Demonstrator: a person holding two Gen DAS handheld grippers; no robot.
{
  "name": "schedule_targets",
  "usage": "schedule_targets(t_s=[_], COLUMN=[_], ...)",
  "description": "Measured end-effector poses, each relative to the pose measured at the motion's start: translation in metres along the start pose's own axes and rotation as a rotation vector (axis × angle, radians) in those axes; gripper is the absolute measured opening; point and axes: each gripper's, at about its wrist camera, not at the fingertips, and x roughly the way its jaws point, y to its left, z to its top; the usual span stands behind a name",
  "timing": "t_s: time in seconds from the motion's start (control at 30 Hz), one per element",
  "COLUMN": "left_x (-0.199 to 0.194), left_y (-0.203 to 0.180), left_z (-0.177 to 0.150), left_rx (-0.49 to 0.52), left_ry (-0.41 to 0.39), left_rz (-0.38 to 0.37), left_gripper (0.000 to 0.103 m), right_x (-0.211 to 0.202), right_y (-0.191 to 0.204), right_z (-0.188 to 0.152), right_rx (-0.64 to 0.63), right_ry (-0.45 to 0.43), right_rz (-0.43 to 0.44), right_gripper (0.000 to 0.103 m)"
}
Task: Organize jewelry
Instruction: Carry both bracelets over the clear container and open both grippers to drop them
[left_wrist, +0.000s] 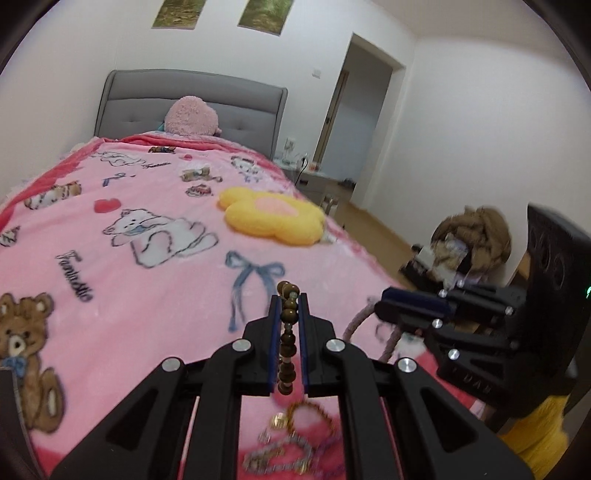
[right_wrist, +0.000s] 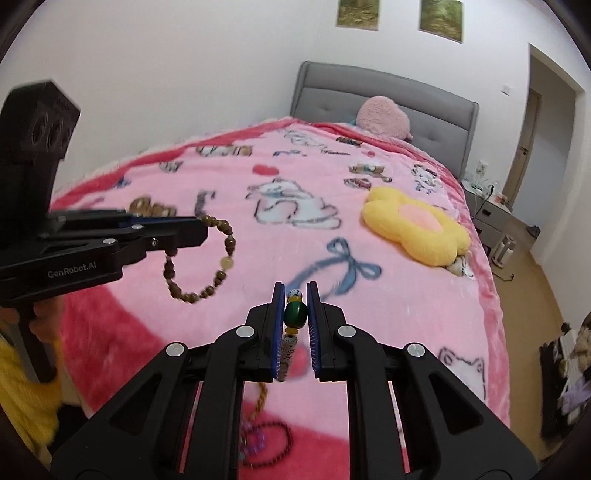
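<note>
My left gripper (left_wrist: 288, 299) is shut on a brown bead bracelet (left_wrist: 287, 341) and holds it above the pink blanket (left_wrist: 129, 288). From the right wrist view the same gripper (right_wrist: 201, 225) shows at the left with the bracelet (right_wrist: 207, 258) hanging as a loop. My right gripper (right_wrist: 295, 291) is shut on a beaded strand with a large green bead (right_wrist: 295, 314) and spotted white beads. It also shows in the left wrist view (left_wrist: 380, 308), where a pinkish strand (left_wrist: 354, 325) hangs from it. More jewelry lies on the blanket below: gold and silver chains (left_wrist: 295, 435) and a dark red bead bracelet (right_wrist: 273, 443).
A yellow flower cushion (left_wrist: 271, 218) lies on the bed's right side. A pink plush (left_wrist: 190, 116) sits against the grey headboard (left_wrist: 147, 99). A brown bundle on a stand (left_wrist: 472, 236) sits on the floor right of the bed, near a doorway (left_wrist: 362, 122).
</note>
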Motion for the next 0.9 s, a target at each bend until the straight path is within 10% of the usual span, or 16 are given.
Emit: schedule_targets(t_s=[0.33,0.9], left_x=[0.057,0.108], left_y=[0.03,0.03], left_z=[0.018,-0.021], left_rx=[-0.105,0.016], left_ry=[0.025,0.168], left_rz=[-0.079,-0.01], left_gripper=[0.009,0.009], right_x=[0.053,0.115], right_y=[-0.028,-0.02], right_z=[0.026,-0.016], right_rx=[0.081,0.017], right_ry=[-0.009,0.12], right_rz=[-0.002,0.034], right_gripper=[0.012,0.012])
